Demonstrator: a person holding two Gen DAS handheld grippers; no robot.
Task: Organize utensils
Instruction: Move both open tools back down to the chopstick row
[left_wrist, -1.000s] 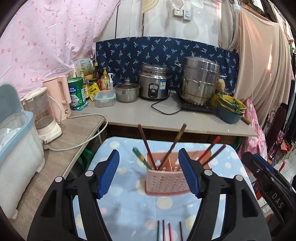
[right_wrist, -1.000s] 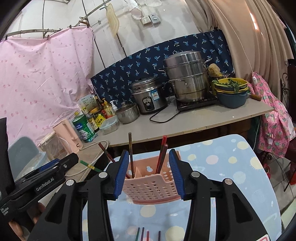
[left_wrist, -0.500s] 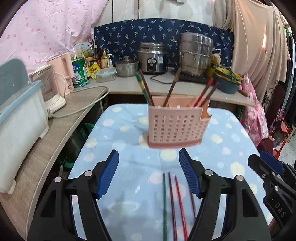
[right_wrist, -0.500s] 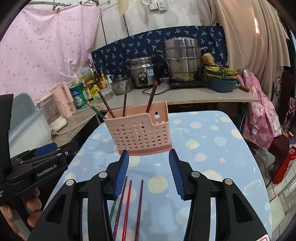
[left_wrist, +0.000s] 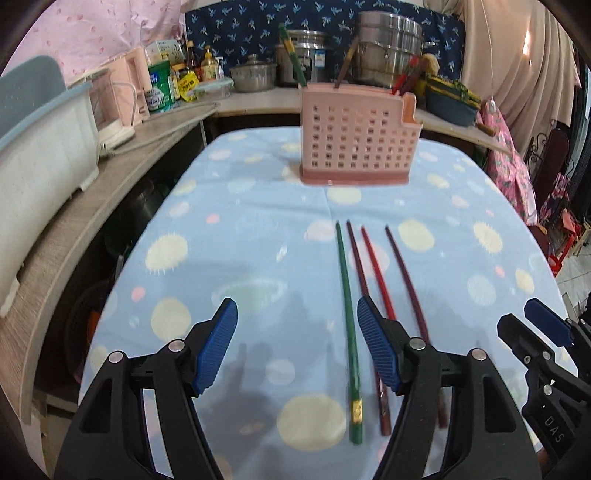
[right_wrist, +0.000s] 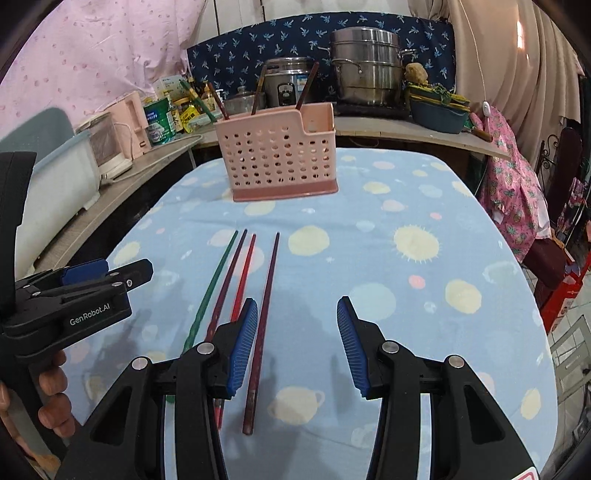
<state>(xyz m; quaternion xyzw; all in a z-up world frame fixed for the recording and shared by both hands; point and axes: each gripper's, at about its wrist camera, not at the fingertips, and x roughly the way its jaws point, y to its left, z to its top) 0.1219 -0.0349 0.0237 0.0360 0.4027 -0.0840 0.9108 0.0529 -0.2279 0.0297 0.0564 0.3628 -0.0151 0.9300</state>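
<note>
Left wrist view: four loose chopsticks lie side by side on the blue spotted tablecloth (left_wrist: 229, 258), their tips toward the pink utensil holder (left_wrist: 356, 134) standing farther back on the same cloth. From left to right they are a green chopstick (left_wrist: 347, 317), a dark maroon chopstick (left_wrist: 356, 262), a red chopstick (left_wrist: 376, 269) and a second maroon chopstick (left_wrist: 404, 273) a little apart from the rest. More chopsticks stand upright in the holder, among them a green one (left_wrist: 291, 55). The left gripper (left_wrist: 297, 347) hangs over the near end of the row with its blue pads spread wide and nothing between them but cloth and the green chopstick, which neither pad touches; its right finger covers part of the maroon and red sticks. The right gripper (right_wrist: 297, 345) is also spread and grips nothing: in the right wrist view the outermost maroon chopstick (right_wrist: 264, 317) lies on the cloth just inside its left pad, the others beyond that pad, under the finger. A hand (right_wrist: 51, 395) holds the left gripper's handle at that view's left edge. Behind the table a counter (left_wrist: 258, 101) carries a rice cooker (right_wrist: 286, 86), a steel steamer pot (right_wrist: 365, 75), bottles and tins.
</note>
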